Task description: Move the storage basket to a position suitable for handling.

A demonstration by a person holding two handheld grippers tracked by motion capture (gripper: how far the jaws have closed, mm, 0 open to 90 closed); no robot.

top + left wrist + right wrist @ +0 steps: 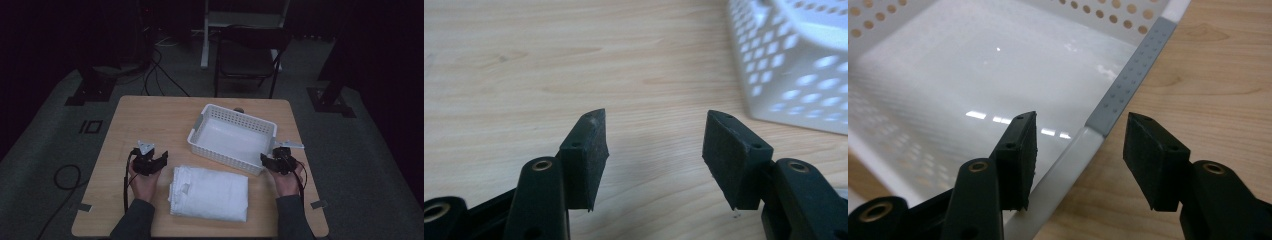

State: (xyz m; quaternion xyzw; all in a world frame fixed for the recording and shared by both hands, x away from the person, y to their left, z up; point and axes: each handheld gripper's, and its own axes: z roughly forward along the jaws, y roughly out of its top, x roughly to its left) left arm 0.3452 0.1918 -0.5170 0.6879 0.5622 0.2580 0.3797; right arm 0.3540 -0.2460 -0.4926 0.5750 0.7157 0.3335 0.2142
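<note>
A folded white towel [210,192] lies near the table's front edge, between my two hands. Behind it stands an empty white perforated basket [232,137]. My left gripper [150,161] rests left of the towel, open with nothing between its jaws; in the left gripper view [654,155] it looks over bare wood toward the basket's wall [794,65]. My right gripper [277,161] is open at the basket's near right corner. In the right gripper view [1078,160] its jaws stand either side of the basket's rim [1068,167], apart from it, with a grey handle strip [1133,80] ahead.
The wooden table [150,120] has bare room at its left and back. A dark folding chair [247,55] stands beyond the far edge. Cables [160,75] run over the floor at the back left.
</note>
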